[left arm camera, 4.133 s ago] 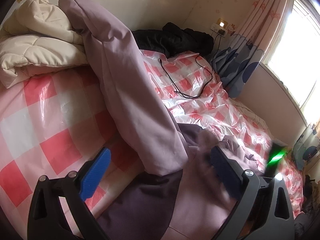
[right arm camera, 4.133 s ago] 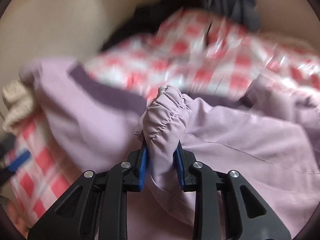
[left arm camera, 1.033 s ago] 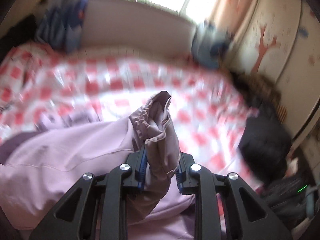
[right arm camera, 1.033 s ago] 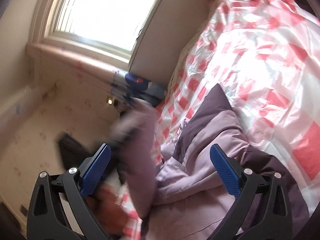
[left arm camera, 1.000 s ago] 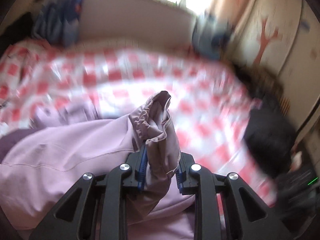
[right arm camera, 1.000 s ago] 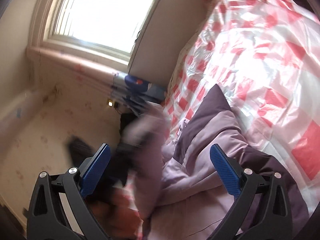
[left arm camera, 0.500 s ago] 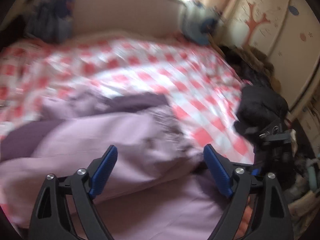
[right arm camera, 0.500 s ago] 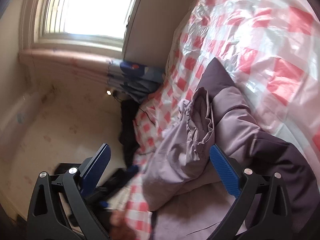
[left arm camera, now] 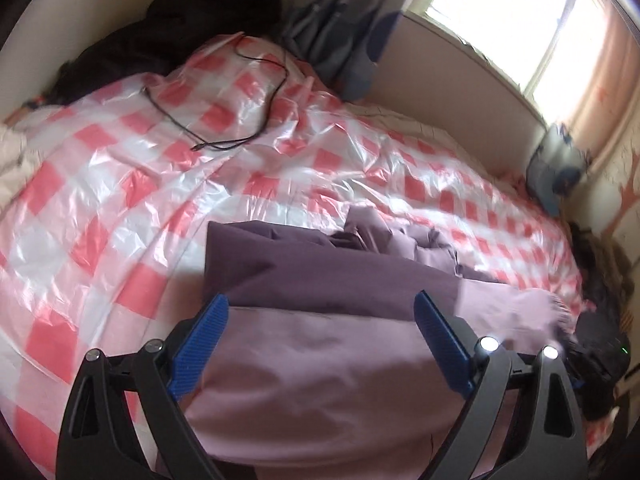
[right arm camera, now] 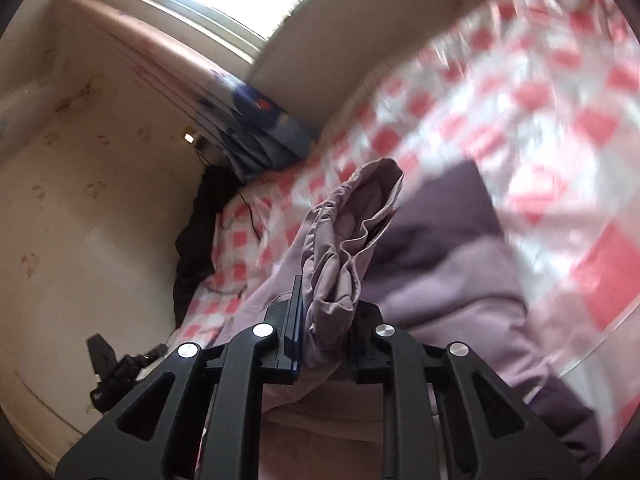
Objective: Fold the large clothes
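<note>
Bedroom light pours from the window (left arm camera: 516, 20) onto a bed (left arm camera: 100, 184) covered in shiny pink-checked plastic sheeting. Your jacket (left arm camera: 320, 352), lilac with dark purple panels, lies spread on the near side of the bed, partly folded over itself.

Your left tongs (left arm camera: 320, 320) stand wide apart above the jacket's flat body, having just been opening; nothing is pinched between them. Your right tongs (right arm camera: 326, 320) have just clamped on the gathered cuff (right arm camera: 352, 224) of a sleeve, whose elastic end bunches up out of the jaws.

Expect the jacket to be light, soft and floppy, probably a little padded, so it will sag wherever you don't support it. Against that slick sheeting it will likely slide rather than stay put, which helps dragging but may undo a fold. Cuffs, hem corners and shoulder seams look like the best holds, since thicker edges resist slipping; the smooth middle panel offers little to pinch.

Mind the black cable (left arm camera: 240, 96) looping on the sheeting beyond the jacket, well apart from it. A dark heap of clothes (left arm camera: 168, 28) sits at the bed's far corner by the curtain (left arm camera: 340, 36), and a cream quilt (left arm camera: 10, 160) edges in at the left. None of these crowd your fold now.
</note>
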